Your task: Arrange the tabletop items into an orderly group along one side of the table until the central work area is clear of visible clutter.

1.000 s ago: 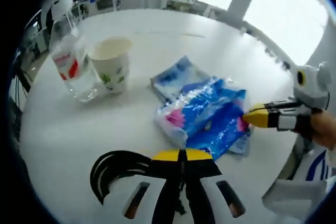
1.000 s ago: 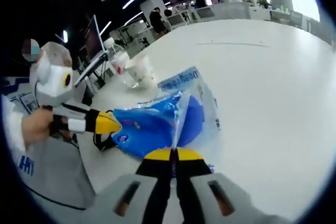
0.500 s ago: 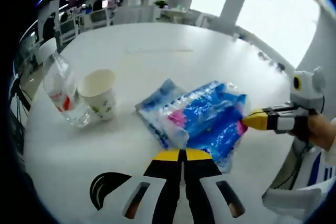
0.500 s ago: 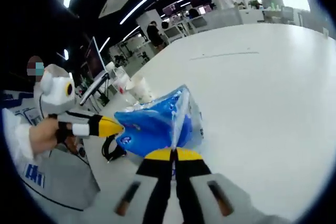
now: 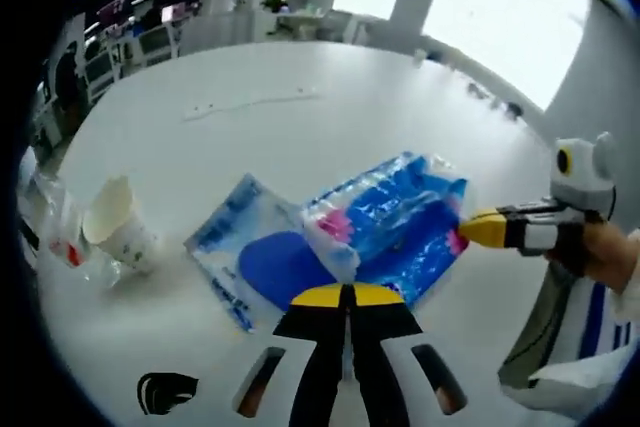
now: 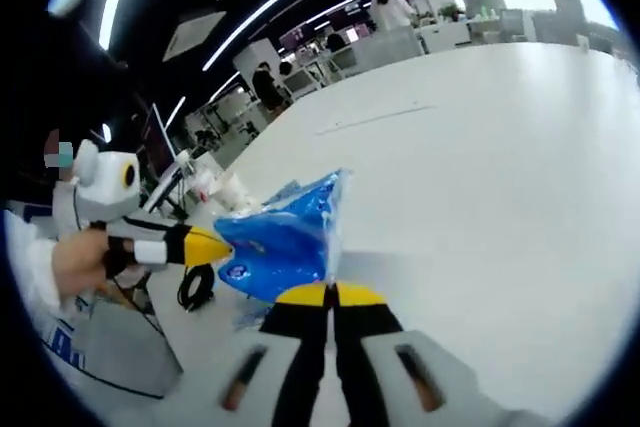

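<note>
A crinkled blue and pink plastic packet (image 5: 395, 227) hangs above the white table (image 5: 300, 137), held at two ends. My left gripper (image 5: 341, 296) is shut on its near edge. My right gripper (image 5: 478, 229) comes in from the right and is shut on its right corner. In the right gripper view the packet (image 6: 285, 237) stretches between my right gripper (image 6: 326, 294) and the left gripper (image 6: 212, 244). A flat blue packet (image 5: 228, 247) lies on the table below, partly in shadow. A paper cup (image 5: 118, 235) and a clear water bottle (image 5: 52, 237) stand at the left.
A black cable coil (image 5: 166, 391) lies near the table's front edge, also the cable coil (image 6: 194, 287) under the left gripper. A person's hand and sleeve (image 5: 610, 257) hold the right gripper. Desks, monitors and people stand beyond the table's far edge.
Both grippers have lifted the crinkled packet off the table, uncovering more of the flat blue packet beneath. Both views have risen and shifted, so the cup and bottle now sit further left.
</note>
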`<state>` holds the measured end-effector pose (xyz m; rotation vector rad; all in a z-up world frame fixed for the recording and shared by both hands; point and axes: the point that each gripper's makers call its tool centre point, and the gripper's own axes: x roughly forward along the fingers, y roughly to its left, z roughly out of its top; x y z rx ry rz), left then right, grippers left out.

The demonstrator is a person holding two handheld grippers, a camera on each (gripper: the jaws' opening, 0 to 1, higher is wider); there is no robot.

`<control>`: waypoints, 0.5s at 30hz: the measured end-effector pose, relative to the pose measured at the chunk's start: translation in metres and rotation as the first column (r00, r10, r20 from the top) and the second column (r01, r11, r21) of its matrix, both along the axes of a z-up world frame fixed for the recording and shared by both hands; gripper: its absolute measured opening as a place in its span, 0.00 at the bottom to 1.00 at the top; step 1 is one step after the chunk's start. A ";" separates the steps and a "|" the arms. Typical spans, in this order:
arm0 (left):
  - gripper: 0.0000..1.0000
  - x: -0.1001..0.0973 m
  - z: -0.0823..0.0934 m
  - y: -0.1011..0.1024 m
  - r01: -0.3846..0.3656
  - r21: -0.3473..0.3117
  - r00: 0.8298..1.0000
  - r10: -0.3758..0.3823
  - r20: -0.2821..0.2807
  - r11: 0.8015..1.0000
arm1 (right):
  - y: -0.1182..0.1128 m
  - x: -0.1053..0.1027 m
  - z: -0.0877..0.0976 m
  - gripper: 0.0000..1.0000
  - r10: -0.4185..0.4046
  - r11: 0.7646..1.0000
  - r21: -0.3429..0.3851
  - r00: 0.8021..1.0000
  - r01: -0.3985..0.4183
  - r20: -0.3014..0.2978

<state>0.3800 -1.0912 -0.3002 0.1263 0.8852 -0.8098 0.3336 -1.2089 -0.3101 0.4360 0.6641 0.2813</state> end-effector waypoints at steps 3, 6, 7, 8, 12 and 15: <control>0.00 0.000 0.000 -0.016 0.025 0.002 1.000 -0.025 0.003 1.000 | -0.017 -0.002 -0.001 0.00 -0.039 0.999 0.012 0.999 0.039 0.002; 0.00 0.001 -0.004 -0.028 0.060 0.020 0.998 -0.060 0.011 0.998 | -0.027 -0.001 -0.003 0.00 -0.061 0.998 0.006 0.998 0.061 0.003; 0.00 0.001 -0.005 -0.032 0.075 0.027 0.997 -0.075 0.013 0.997 | -0.031 0.000 -0.004 0.00 -0.063 0.998 -0.014 0.998 0.063 0.009; 0.00 0.001 -0.006 -0.037 0.084 0.032 0.996 -0.084 0.014 0.996 | -0.035 0.001 -0.006 0.00 -0.065 0.998 -0.023 0.998 0.065 0.010; 0.00 0.005 -0.009 -0.051 0.108 0.045 0.994 -0.109 0.018 0.993 | -0.053 0.005 -0.011 0.00 -0.100 0.995 -0.013 0.995 0.100 0.010; 0.00 0.009 -0.013 -0.061 0.118 0.041 0.993 -0.118 0.006 0.992 | -0.064 0.008 -0.012 0.00 -0.121 0.993 -0.005 0.993 0.121 0.012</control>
